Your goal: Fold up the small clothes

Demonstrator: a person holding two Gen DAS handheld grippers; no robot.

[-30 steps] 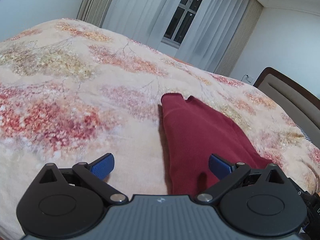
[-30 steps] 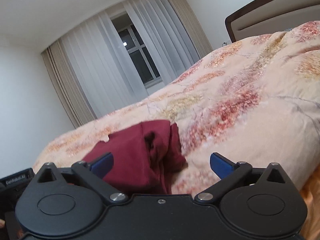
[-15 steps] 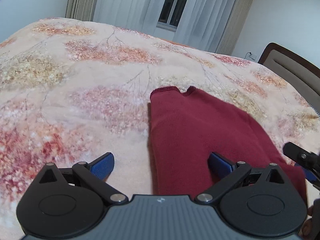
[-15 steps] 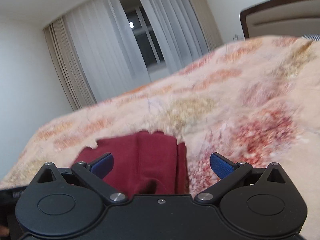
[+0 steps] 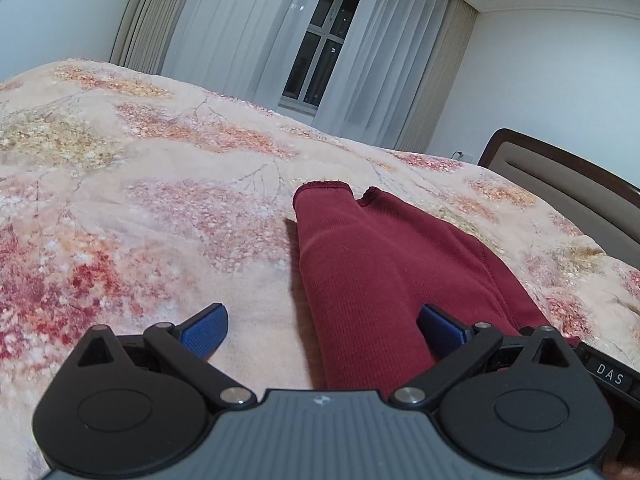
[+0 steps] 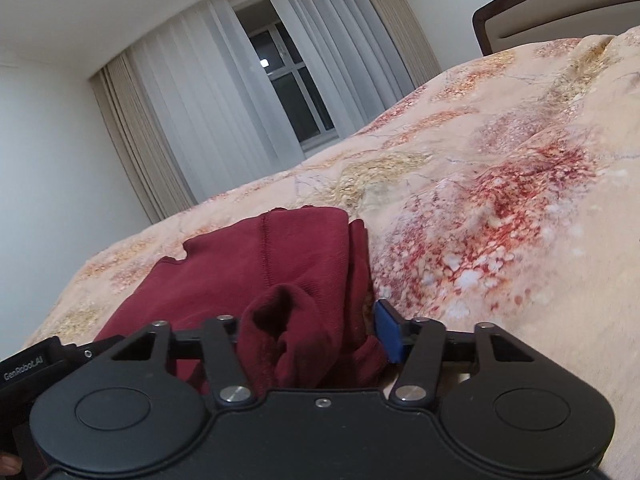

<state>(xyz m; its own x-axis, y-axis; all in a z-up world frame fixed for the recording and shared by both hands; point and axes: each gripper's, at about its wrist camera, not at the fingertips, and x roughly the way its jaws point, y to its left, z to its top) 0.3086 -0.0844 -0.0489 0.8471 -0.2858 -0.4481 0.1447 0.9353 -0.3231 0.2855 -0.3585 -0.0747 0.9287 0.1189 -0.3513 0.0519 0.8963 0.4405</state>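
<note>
Right gripper (image 6: 316, 340) clenched on garment (image 5: 384, 272) hem; left gripper (image 5: 322, 326) released, straddling its 6 o'clock edge: pinch both layers before lifting.

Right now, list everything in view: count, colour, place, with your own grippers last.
garment: one, dark red, partly folded, lying on the bedspread
bedspread: one, peach with red and yellow floral print, covering the bed
headboard: one, dark brown frame with beige panel, at the bed's right end
curtains: sheer white flanked by beige drapes, on the far wall
window: one, dark panes, between the sheers
left gripper: one, black with blue pads, open, astride the garment's near left edge
right gripper: one, black with blue pads, closed on bunched garment fabric
</note>
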